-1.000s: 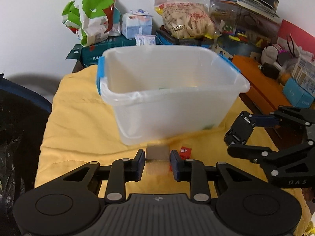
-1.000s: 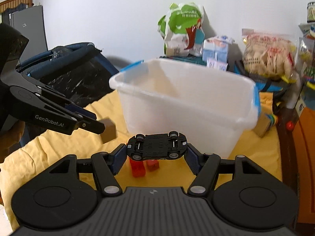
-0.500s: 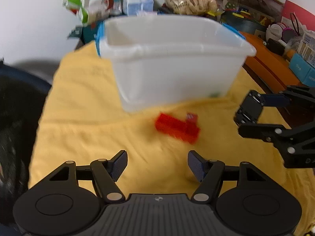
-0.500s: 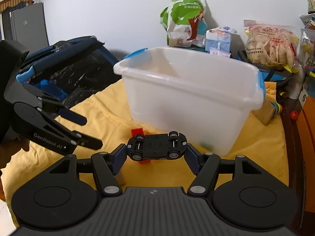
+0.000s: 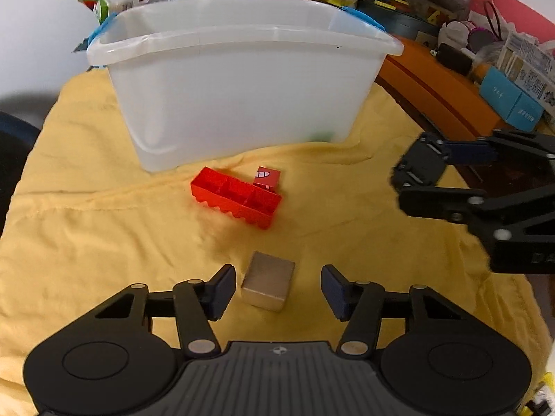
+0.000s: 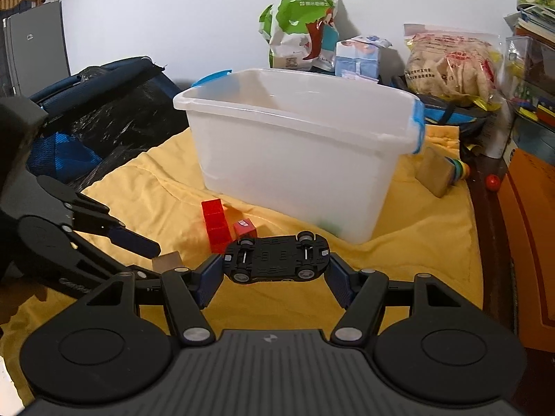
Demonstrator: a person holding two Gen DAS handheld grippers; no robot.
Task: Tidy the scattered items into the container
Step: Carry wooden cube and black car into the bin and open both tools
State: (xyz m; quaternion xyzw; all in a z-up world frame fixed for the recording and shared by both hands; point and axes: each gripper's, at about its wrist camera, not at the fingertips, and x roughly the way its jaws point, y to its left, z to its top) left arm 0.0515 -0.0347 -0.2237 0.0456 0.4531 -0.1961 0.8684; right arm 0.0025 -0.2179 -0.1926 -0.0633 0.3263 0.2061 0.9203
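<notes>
My left gripper (image 5: 278, 287) hangs low over a yellow cloth (image 5: 86, 235) with its two fingers spread wide and nothing between them; a small tan wooden block (image 5: 267, 280) lies on the cloth in the gap, touching neither finger. My right gripper (image 6: 275, 272) is closed on a black toy car (image 6: 276, 257), held upside down with its wheels facing up, pinched at nose and tail. Beyond the block lie a long red plastic brick (image 5: 236, 201) and, touching its far edge, a small red cube with a printed face (image 5: 266, 177). Behind them stands the translucent white container (image 5: 242, 79) with blue handle clips, open at the top; something green shows faintly through its wall near the bottom. A second wooden piece (image 6: 436, 171) leans near the container's far right corner, just beside a rainbow-coloured toy. I judge the block to be light, stiff and not fragile, with smooth flat faces that could slip under a shallow pinch, so I would centre my fingers on its two opposite side faces and close squarely. The car looks light and rigid too, though its wheels could roll if the hold shifted. The cloth is soft and wrinkled, so things may rock on it.
</notes>
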